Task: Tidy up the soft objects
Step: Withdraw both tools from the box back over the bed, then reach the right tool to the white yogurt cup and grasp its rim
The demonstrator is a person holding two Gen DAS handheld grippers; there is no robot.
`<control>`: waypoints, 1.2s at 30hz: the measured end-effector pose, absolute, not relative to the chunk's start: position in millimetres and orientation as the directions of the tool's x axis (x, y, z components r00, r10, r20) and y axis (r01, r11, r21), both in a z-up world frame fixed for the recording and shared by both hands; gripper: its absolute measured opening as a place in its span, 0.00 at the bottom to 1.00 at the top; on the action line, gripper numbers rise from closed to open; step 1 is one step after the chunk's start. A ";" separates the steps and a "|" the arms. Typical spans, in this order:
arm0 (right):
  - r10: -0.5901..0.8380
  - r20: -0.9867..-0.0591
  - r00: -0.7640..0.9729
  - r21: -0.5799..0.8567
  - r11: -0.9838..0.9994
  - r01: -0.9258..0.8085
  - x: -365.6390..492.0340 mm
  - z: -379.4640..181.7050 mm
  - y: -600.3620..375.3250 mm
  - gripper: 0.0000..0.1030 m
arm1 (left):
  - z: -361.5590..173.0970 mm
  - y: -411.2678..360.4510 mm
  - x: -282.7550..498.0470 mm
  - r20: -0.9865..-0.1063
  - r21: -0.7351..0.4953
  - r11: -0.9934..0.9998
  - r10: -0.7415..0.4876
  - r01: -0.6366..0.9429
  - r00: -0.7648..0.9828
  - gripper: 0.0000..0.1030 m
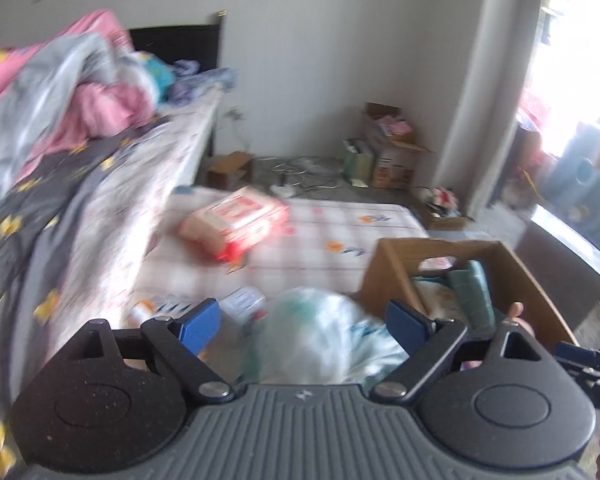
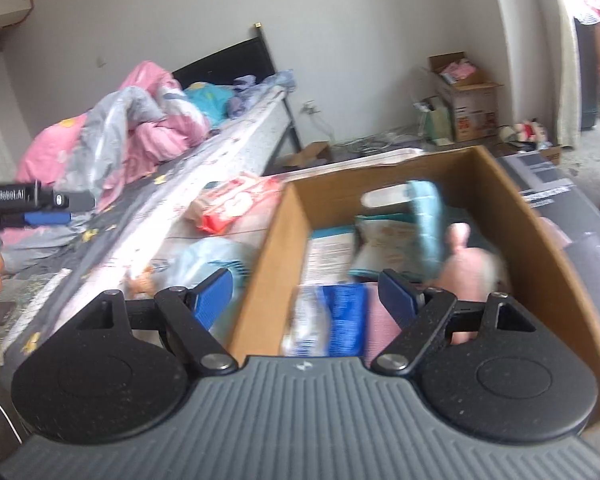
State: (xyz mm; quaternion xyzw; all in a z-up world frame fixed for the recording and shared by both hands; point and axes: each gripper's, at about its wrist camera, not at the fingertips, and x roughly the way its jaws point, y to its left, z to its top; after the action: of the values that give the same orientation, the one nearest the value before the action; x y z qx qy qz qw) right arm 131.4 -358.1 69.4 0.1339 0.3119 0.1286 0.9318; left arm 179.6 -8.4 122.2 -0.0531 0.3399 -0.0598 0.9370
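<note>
Two claws hover over a low mattress with a pale checked cover (image 1: 324, 236), which lies on the floor beside a taller bed in a dark star-print sheet (image 1: 60, 200). On that bed a rumpled pink and grey quilt (image 1: 60, 92) is heaped toward the black headboard.

An open brown cardboard box (image 2: 540, 240) sits on the low mattress, its long axis running away from the cameras. Inside it, in the right wrist view, a light blue folded cloth (image 2: 426, 220) stands tilted on edge, a pale pink soft doll (image 2: 466, 264) leans upright by the right wall, and a blue and white plastic pack (image 2: 332, 316) lies flat at the near end.

Just left of the box, on the mattress, rests a crinkled translucent bag of white and teal soft goods (image 1: 320, 332); motion blur hides which way it points. Farther back lies a red and white wrapped tissue pack (image 1: 236, 224), its long axis slanting up to the right, well apart from the box.

Left claw (image 1: 306, 326) is spread wide, its blue pads either side of the bag without closing on it. Right claw (image 2: 308, 300) is also spread wide and holds nothing; it straddles the box's left wall, one pad outside, one above the contents.

Smaller cardboard cartons (image 1: 392, 148) stand against the far wall.
</note>
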 end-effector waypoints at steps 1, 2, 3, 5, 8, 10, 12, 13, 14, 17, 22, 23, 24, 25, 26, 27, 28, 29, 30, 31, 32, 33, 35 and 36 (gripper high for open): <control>0.341 -0.548 0.764 0.338 0.925 -0.170 134.0 69.8 -350.0 0.78 | 117.7 1.8 175.2 -0.634 -0.153 0.987 -0.137 0.051 0.761 0.88; 0.362 -0.550 0.753 0.347 0.919 -0.188 137.6 71.6 -338.9 0.78 | 111.3 18.2 169.8 -0.638 -0.171 0.985 -0.128 0.022 0.760 0.88; 0.384 -0.554 0.739 0.354 0.912 -0.208 141.0 73.6 -327.0 0.78 | 105.7 27.4 166.2 -0.643 -0.183 0.983 -0.120 0.000 0.757 0.88; 0.423 -0.559 0.713 0.367 0.898 -0.245 147.9 76.1 -307.0 0.78 | 93.1 49.5 156.8 -0.653 -0.204 0.977 -0.090 -0.060 0.752 0.88; 0.474 -0.567 0.673 0.368 0.877 -0.307 159.6 84.7 -273.8 0.78 | 76.0 67.3 152.7 -0.663 -0.212 0.972 -0.063 -0.106 0.746 0.88; 0.497 -0.576 0.648 0.361 0.867 -0.344 171.3 92.2 -252.5 0.78 | 68.5 75.4 153.1 -0.664 -0.220 0.968 -0.060 -0.118 0.746 0.88; 0.525 -0.583 0.620 0.361 0.851 -0.381 183.6 98.8 -233.8 0.78 | 63.4 77.4 153.8 -0.651 -0.211 0.971 -0.054 -0.113 0.757 0.88; 0.541 -0.586 0.603 0.362 0.841 -0.403 193.0 103.6 -222.8 0.78 | 59.3 74.8 155.0 -0.639 -0.199 0.974 -0.044 -0.109 0.768 0.88; 0.553 -0.590 0.589 0.361 0.832 -0.421 199.3 106.6 -215.5 0.78 | 56.5 72.8 157.8 -0.629 -0.187 0.977 -0.036 -0.106 0.776 0.87; 0.575 -0.608 0.547 0.328 0.810 -0.487 232.3 116.7 -183.4 0.78 | 45.6 67.5 177.4 -0.613 -0.162 0.980 -0.006 -0.118 0.790 0.85; 0.593 -0.695 0.406 0.332 0.766 -0.550 312.2 106.1 -128.9 0.77 | 20.1 66.5 221.9 -0.628 -0.164 0.973 0.026 -0.164 0.778 0.65; 0.592 -0.715 0.371 0.352 0.764 -0.542 331.4 97.9 -119.4 0.77 | 14.5 66.7 230.7 -0.635 -0.164 0.972 0.024 -0.165 0.772 0.59; 0.589 -0.741 0.323 0.369 0.759 -0.537 350.1 88.2 -108.4 0.77 | 10.1 66.0 237.4 -0.643 -0.159 0.974 0.023 -0.163 0.766 0.53; 0.581 -0.763 0.284 0.383 0.759 -0.526 368.7 73.2 -99.0 0.77 | 5.6 65.0 243.0 -0.652 -0.150 0.976 0.022 -0.157 0.758 0.50; 0.568 -0.778 0.269 0.385 0.769 -0.511 382.3 65.1 -92.4 0.77 | 1.8 64.2 247.2 -0.660 -0.143 0.978 0.018 -0.149 0.751 0.47; 0.547 -0.800 0.247 0.378 0.778 -0.502 395.9 50.7 -84.6 0.78 | -1.8 63.7 250.3 -0.666 -0.136 0.981 0.014 -0.140 0.745 0.44; 0.535 -0.816 0.219 0.371 0.776 -0.511 407.2 42.5 -76.6 0.78 | -6.3 63.8 253.3 -0.676 -0.126 0.984 0.009 -0.128 0.737 0.43; 0.519 -0.832 0.195 0.363 0.776 -0.516 417.3 29.3 -68.4 0.80 | -9.6 63.1 255.5 -0.686 -0.117 0.986 0.006 -0.119 0.728 0.40; 0.499 -0.847 0.184 0.351 0.784 -0.512 426.0 19.6 -62.8 0.83 | -12.8 61.8 257.0 -0.695 -0.109 0.988 0.004 -0.111 0.719 0.38; 0.477 -0.863 0.168 0.336 0.788 -0.515 434.4 9.0 -56.6 0.83 | -15.0 61.5 258.1 -0.702 -0.103 0.989 0.004 -0.107 0.712 0.38; 0.458 -0.875 0.156 0.320 0.790 -0.523 442.8 -1.5 -49.3 0.83 | -17.3 62.0 259.6 -0.710 -0.096 0.990 0.006 -0.105 0.704 0.38; 0.439 -0.886 0.151 0.303 0.793 -0.529 448.8 -9.2 -44.0 0.83 | -19.4 62.0 260.5 -0.717 -0.087 0.990 0.012 -0.107 0.697 0.38; 0.388 -0.913 0.128 0.265 0.802 -0.535 458.8 -27.0 -33.1 0.83 | -21.9 62.5 261.1 -0.727 -0.078 0.991 0.020 -0.111 0.686 0.38; 0.382 -0.917 0.116 0.266 0.800 -0.538 462.0 -32.7 -29.8 0.83 | -22.5 63.2 261.8 -0.732 -0.077 0.991 0.020 -0.111 0.681 0.38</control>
State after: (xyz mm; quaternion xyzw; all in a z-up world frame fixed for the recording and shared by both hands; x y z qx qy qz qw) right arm 462.0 -29.8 -32.7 -0.0660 0.5885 0.3091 0.7441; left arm 261.8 63.2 -22.5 -0.0577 0.3975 0.0358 0.9151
